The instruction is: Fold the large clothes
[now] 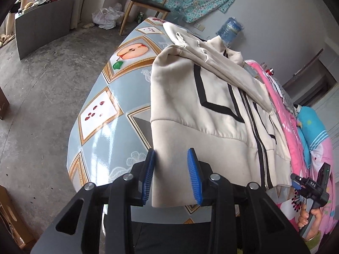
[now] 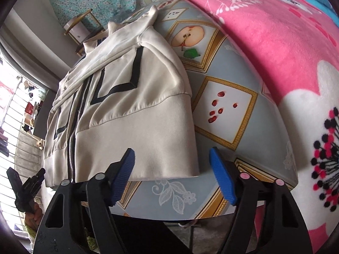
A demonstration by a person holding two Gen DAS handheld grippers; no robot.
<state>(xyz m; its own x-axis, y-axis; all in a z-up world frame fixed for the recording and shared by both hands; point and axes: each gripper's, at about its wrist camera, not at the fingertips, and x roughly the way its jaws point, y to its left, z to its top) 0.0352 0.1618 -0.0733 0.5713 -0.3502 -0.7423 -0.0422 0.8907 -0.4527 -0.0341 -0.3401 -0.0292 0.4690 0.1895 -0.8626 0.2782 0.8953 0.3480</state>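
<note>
The desk (image 2: 224,97), covered in a glossy grey-blue oilcloth printed with gold-framed apples and red seeds, carries a pink fleece blanket with big white flowers (image 2: 275,48) along its right side and, beside it with a strip of bare oilcloth between, the cream zip-front jacket with black chevron stripes (image 1: 211,110). The jacket lies flat with its sleeves laid in over the front, its long axis running away from the person: the wide plain hem band sits at the near edge of the desk and the collar end points to the far side. That hem is what the coming move turns on, I judge, since folding it calls for lifting the near edge and carrying it away toward the collar. The left gripper (image 1: 172,177) is aimed at the hem's left corner, its blue-padded jaws spread with the cloth between them but not pinched, so far as the view shows. The right gripper (image 2: 172,175) faces the hem's right corner, its jaws spread wide and empty, one pad over the cloth's edge and the other over bare oilcloth. Both stand about equally near the hem, each at its own corner.
</note>
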